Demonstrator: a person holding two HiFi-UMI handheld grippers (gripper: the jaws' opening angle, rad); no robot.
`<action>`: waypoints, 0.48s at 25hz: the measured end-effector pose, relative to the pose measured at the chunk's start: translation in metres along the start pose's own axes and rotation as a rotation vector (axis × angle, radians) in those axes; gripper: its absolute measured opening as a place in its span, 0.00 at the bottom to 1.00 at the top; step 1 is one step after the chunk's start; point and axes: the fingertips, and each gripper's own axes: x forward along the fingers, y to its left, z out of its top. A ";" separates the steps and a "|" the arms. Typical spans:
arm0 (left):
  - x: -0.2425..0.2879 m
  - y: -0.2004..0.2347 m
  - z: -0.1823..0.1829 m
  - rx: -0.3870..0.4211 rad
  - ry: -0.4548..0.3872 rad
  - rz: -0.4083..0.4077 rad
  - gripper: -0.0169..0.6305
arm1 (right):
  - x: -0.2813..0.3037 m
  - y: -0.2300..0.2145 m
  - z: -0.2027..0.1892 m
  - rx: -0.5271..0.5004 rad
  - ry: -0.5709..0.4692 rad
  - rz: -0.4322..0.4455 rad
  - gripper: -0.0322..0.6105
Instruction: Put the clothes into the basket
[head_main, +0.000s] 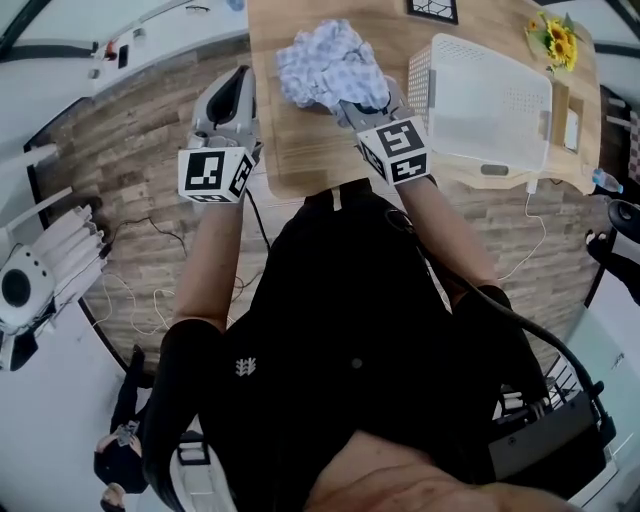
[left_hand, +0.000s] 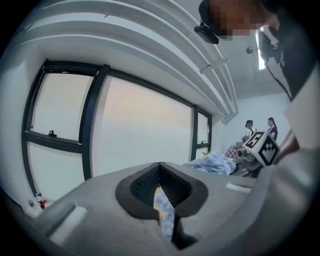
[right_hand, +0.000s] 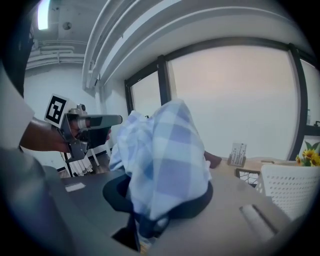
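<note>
A blue-and-white checked cloth (head_main: 328, 62) lies bunched on the wooden table (head_main: 300, 165), left of the white slatted basket (head_main: 490, 100). My right gripper (head_main: 365, 105) is shut on the cloth's near edge. In the right gripper view the cloth (right_hand: 165, 160) drapes up and over the jaws of my right gripper (right_hand: 150, 215) and hides the fingertips. My left gripper (head_main: 240, 80) hovers at the table's left edge, apart from the cloth. Seen in its own view, the left gripper (left_hand: 161, 172) has its jaws together with nothing held. The basket looks empty.
Sunflowers (head_main: 555, 40) stand at the table's far right corner, and a black picture frame (head_main: 432, 10) lies at the back. A cable (head_main: 535, 235) hangs off the near edge. Two people (left_hand: 260, 129) stand far off by the windows.
</note>
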 end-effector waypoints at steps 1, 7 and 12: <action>0.001 -0.002 0.003 0.001 -0.006 -0.003 0.03 | -0.004 -0.001 0.005 -0.001 -0.009 -0.003 0.24; 0.002 -0.013 0.025 0.027 -0.036 -0.009 0.03 | -0.028 -0.011 0.032 -0.006 -0.066 -0.025 0.24; -0.005 -0.015 0.043 0.040 -0.066 -0.013 0.03 | -0.046 -0.010 0.055 -0.024 -0.112 -0.050 0.24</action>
